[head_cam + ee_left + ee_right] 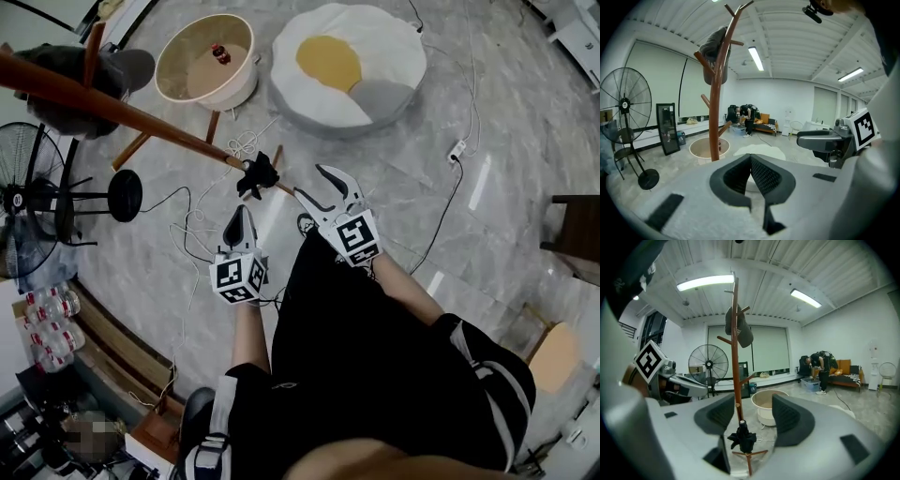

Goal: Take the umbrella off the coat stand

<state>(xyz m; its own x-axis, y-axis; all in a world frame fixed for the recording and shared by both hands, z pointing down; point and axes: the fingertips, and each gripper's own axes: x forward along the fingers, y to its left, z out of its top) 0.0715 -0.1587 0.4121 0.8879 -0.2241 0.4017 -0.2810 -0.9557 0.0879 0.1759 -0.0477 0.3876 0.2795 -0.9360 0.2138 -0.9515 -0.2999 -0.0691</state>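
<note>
A small black folded umbrella (258, 175) hangs low on the brown wooden coat stand (141, 117), just above its feet. In the right gripper view the umbrella (743, 439) shows below and between the jaws, against the stand's pole (736, 357). My right gripper (311, 183) is open and close to the umbrella without touching it; nothing lies between its jaws (753, 411). My left gripper (240, 214) is shut and empty, a little nearer to me and left of the right one. In the left gripper view the stand (715, 117) rises left of the closed jaws (751, 159); the umbrella is not visible there.
A grey cap (103, 75) hangs high on the stand. A beige round tub (202, 61) and a white egg-shaped cushion (347, 61) lie beyond it. A black floor fan (28, 178) stands at the left. Cables and a power strip (457, 150) trail over the floor.
</note>
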